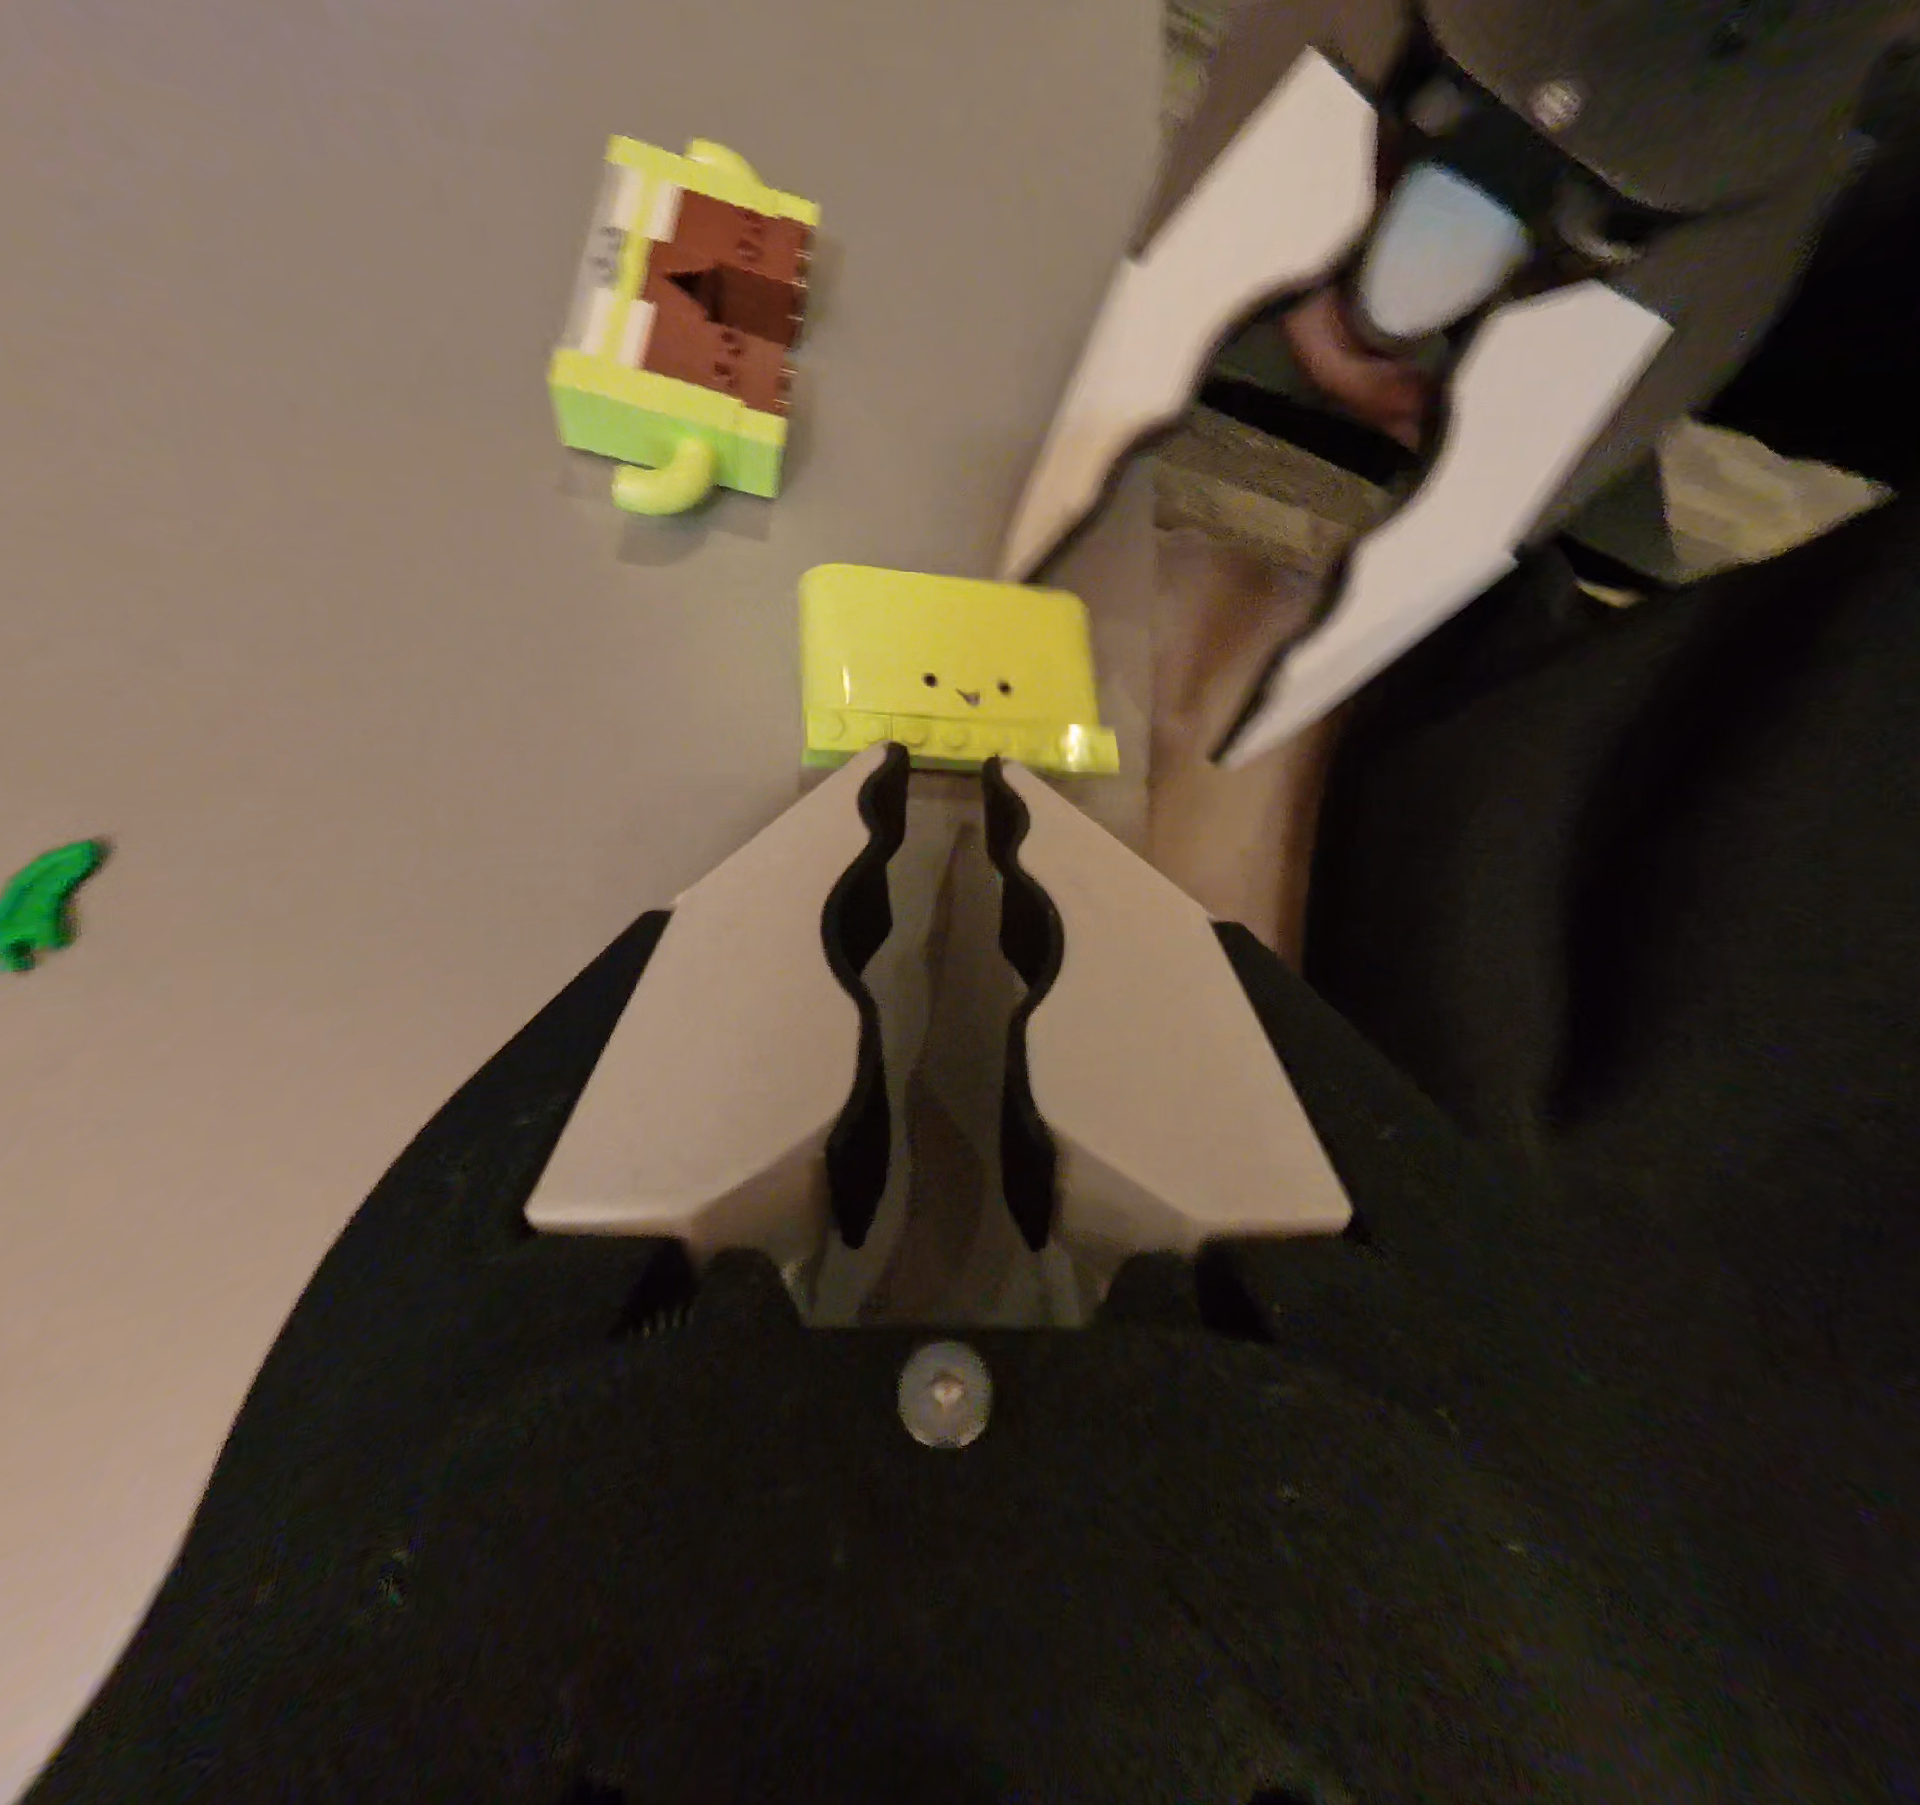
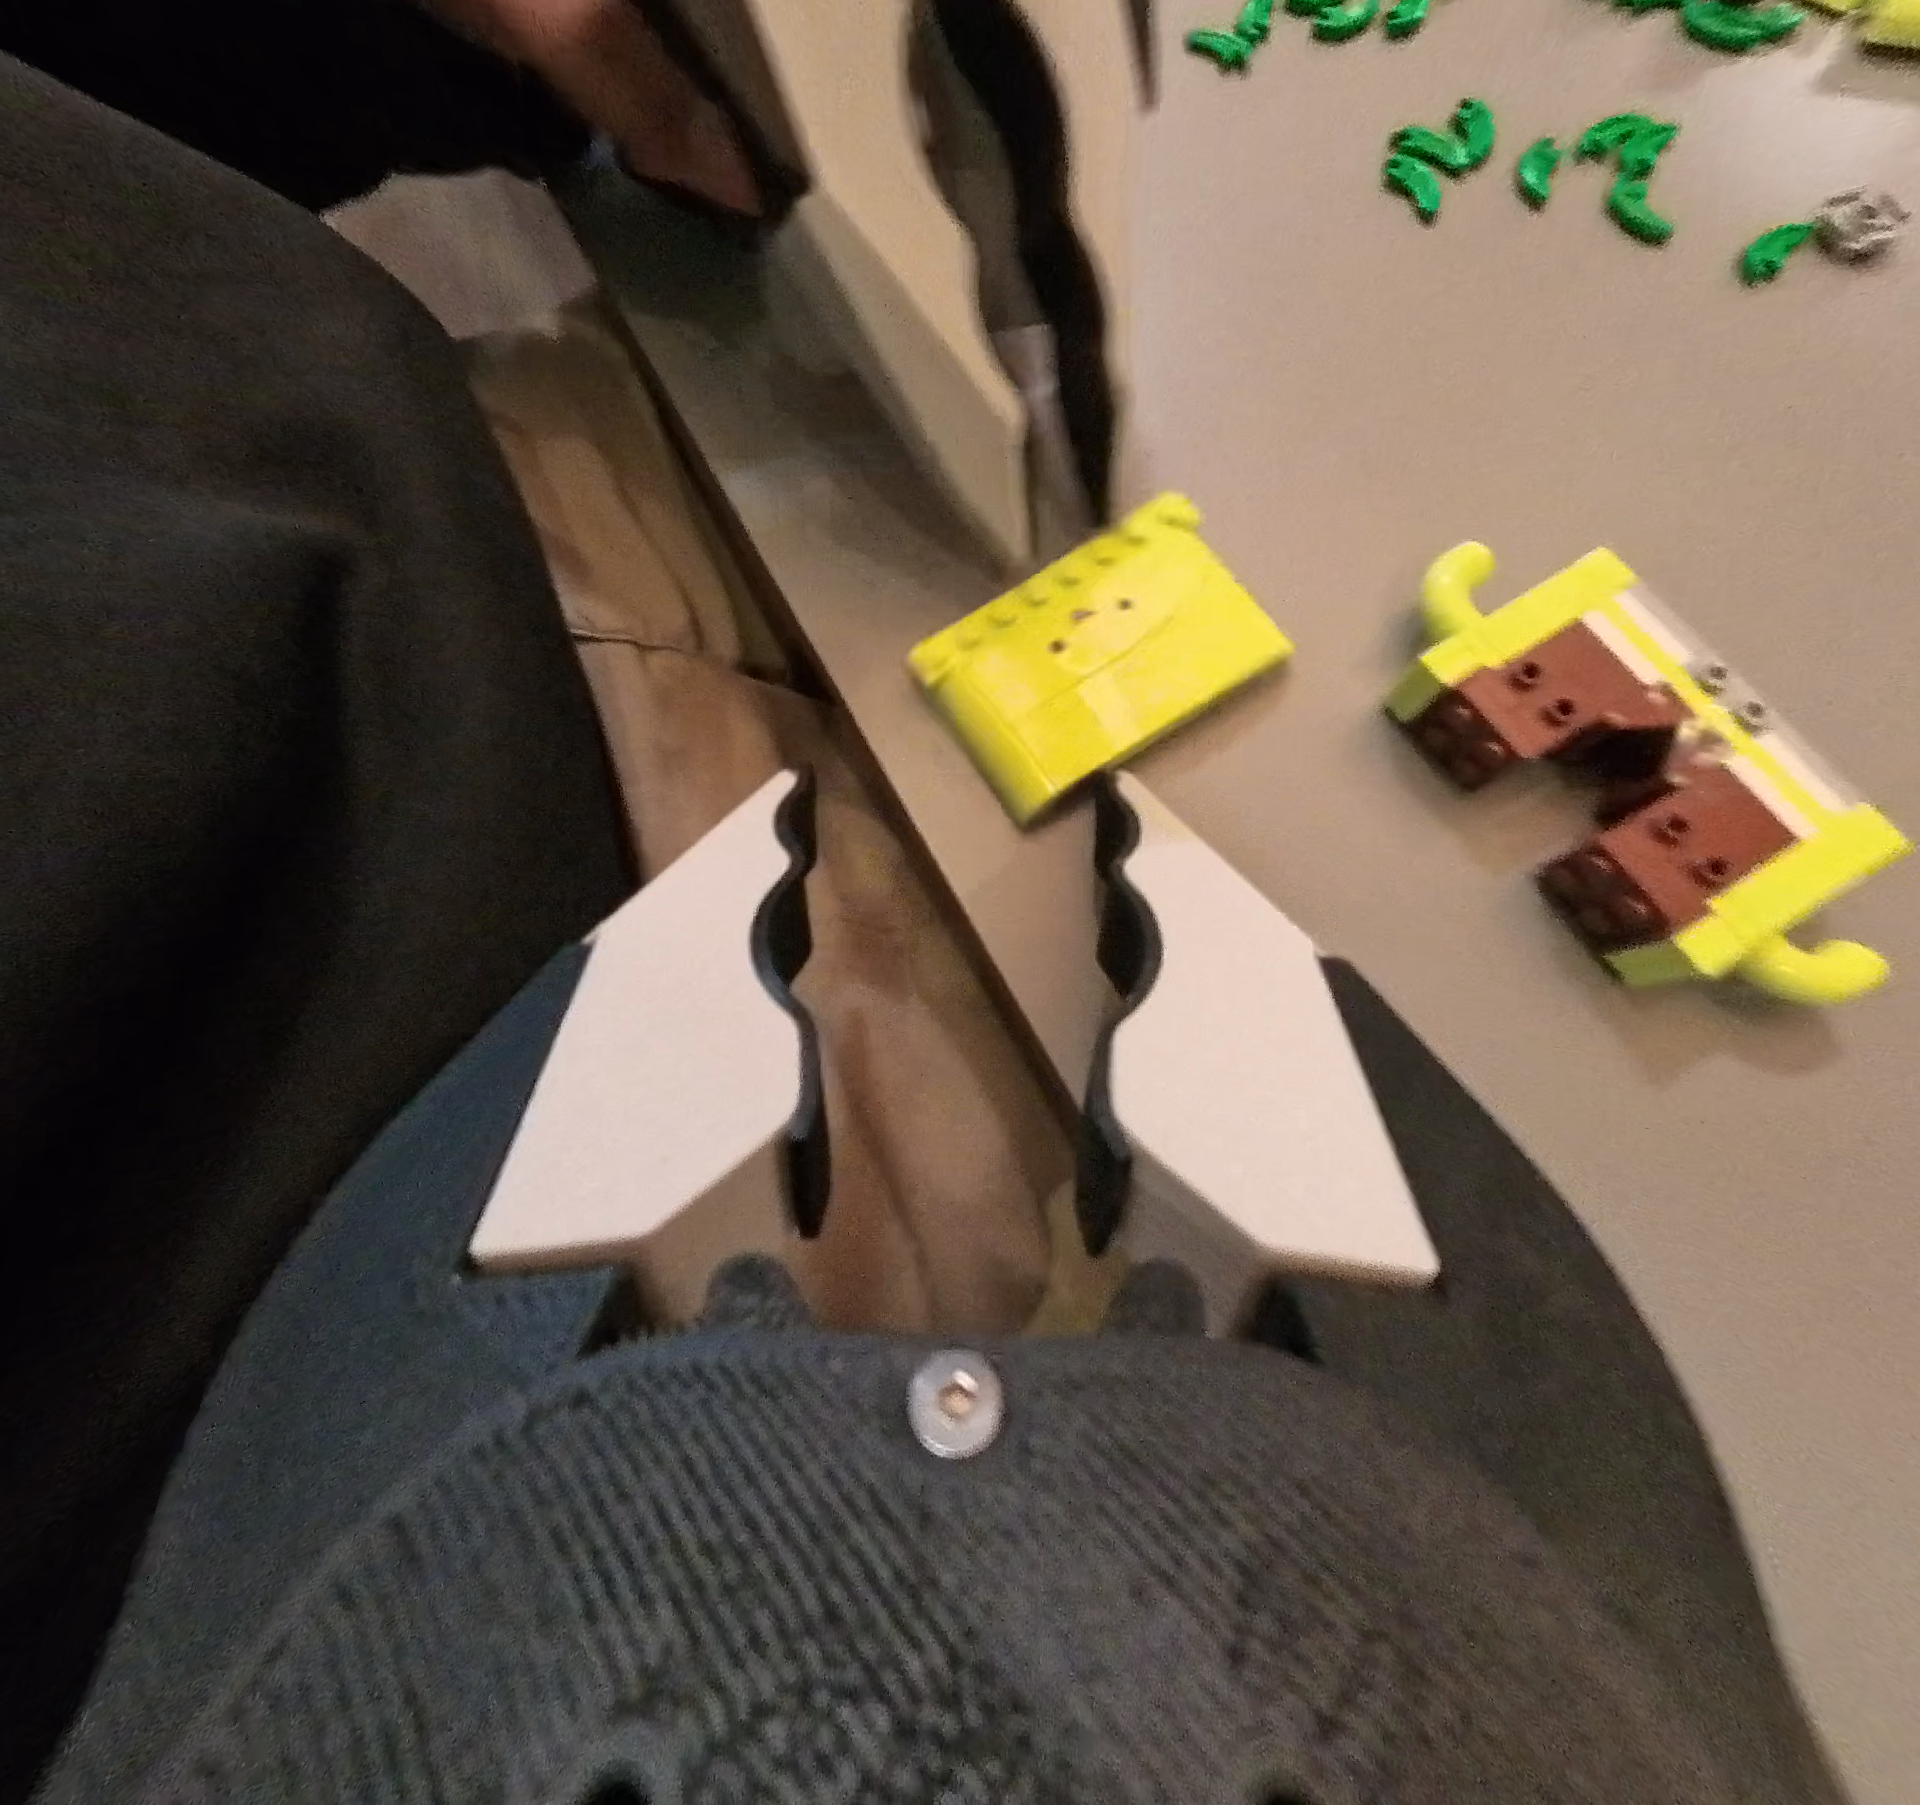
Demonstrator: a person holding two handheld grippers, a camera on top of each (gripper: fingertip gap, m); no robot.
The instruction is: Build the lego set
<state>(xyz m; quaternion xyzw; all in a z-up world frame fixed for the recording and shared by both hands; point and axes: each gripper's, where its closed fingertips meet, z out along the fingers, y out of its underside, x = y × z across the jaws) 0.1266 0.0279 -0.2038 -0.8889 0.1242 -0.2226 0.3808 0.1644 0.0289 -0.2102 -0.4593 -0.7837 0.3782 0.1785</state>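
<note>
- Left gripper [image 1: 940, 763]: jaws drawn in to a narrow gap, tips at the studded near edge of the lime face panel [image 1: 945, 659]. They appear to pinch that edge; actual contact is hidden beneath the panel.
- Right gripper [image 2: 956, 799]: jaws spread wide, holding nothing, straddling the surface edge [image 2: 935, 882]. One tip sits just beside the panel's corner.
- Lime face panel: a flat assembly of smooth tiles with a small printed face and a stud row along one side. It lies at the surface edge, at 12 o'clock from the left jaws.
- Handling, judged: light, rigid, glossy plastic, likely slippery on the tiled face. Pressed joints may part under twisting. Best held across the studded edge or by the two long sides.
- Brown-and-lime body [image 1: 691, 311]: at 11 o'clock in the left wrist view, well apart from the panel, with curved lime hooks at both ends. Its brown core has an open notch. Probably the panel's mate.
- Green curved pieces [image 2: 1621, 176]: scattered at 1 o'clock in the right wrist view.
</note>
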